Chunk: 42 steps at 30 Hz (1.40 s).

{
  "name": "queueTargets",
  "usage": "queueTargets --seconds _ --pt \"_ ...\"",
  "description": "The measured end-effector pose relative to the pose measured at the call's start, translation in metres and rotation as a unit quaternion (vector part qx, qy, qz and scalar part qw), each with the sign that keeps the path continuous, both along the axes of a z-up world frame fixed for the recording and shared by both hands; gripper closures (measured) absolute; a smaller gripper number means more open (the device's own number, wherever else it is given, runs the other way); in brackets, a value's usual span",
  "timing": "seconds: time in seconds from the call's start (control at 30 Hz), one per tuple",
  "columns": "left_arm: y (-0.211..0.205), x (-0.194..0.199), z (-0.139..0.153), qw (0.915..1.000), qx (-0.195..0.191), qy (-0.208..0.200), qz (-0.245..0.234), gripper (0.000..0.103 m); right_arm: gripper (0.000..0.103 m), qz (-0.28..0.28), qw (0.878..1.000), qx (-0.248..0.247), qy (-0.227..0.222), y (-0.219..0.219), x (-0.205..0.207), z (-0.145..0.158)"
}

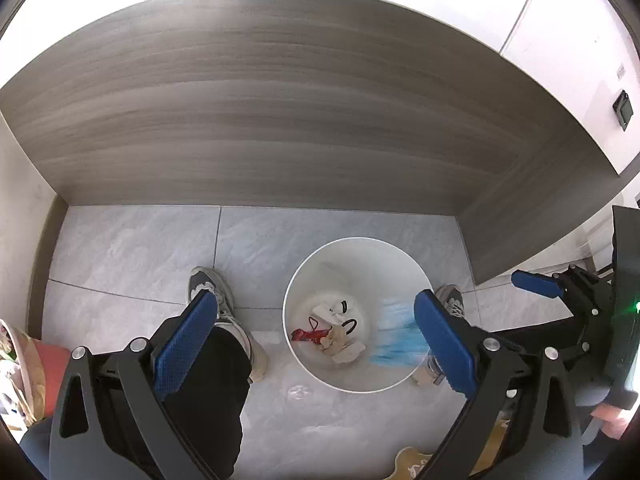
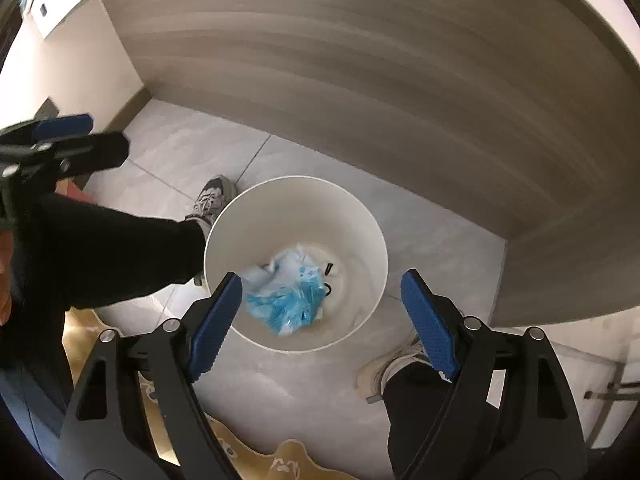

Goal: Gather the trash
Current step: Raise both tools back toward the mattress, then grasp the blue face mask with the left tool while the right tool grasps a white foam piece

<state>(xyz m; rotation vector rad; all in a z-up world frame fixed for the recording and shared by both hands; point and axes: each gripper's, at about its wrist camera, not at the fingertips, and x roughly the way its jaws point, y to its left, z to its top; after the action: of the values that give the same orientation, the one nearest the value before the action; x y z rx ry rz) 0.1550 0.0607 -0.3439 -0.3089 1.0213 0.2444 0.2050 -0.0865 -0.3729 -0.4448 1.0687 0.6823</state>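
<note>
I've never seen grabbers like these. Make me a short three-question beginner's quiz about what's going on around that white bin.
1. True or false: the right gripper is clamped on the crumpled blue and clear plastic bag.
2. Which already lies at the bottom of the round white plastic bin?
A. a red wrapper
B. a green bottle
C. a metal spoon
3. Fill in: the left gripper has its blue pads spread wide with ______ between them.

Key:
1. False. Its jaws are open and the blurred bag is over the bin's mouth, free of the pads.
2. A.
3. Nothing.
</note>
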Motion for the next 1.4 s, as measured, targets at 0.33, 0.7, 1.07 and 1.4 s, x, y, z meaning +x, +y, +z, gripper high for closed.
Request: queueTargets --seconds 0.33,0.7,1.07,1.4 --pt "0.005 -0.019 0.050 0.9989 0.004 -0.047 0.002 0.006 0.024 -0.027 0.998 0.037 -0.030 -0.034 -0.012 0.029" --pt "0.002 -0.036 0.221 0.9802 0.109 -0.158 -0.047 0.006 0.006 -0.029 0.963 0.227 -0.141 -0.068 -0.055 0.201" --pt "0.019 0.065 0.308 0.9765 0.140 -0.163 -0.015 0.006 0.005 -0.057 0.935 0.258 -0.236 -0.056 -0.002 0.323" --pt "0.053 0.180 0.321 0.9816 0.136 -0.133 -0.008 0.006 0.005 -0.077 0.954 0.219 -0.191 -0.011 0.088 0.342"
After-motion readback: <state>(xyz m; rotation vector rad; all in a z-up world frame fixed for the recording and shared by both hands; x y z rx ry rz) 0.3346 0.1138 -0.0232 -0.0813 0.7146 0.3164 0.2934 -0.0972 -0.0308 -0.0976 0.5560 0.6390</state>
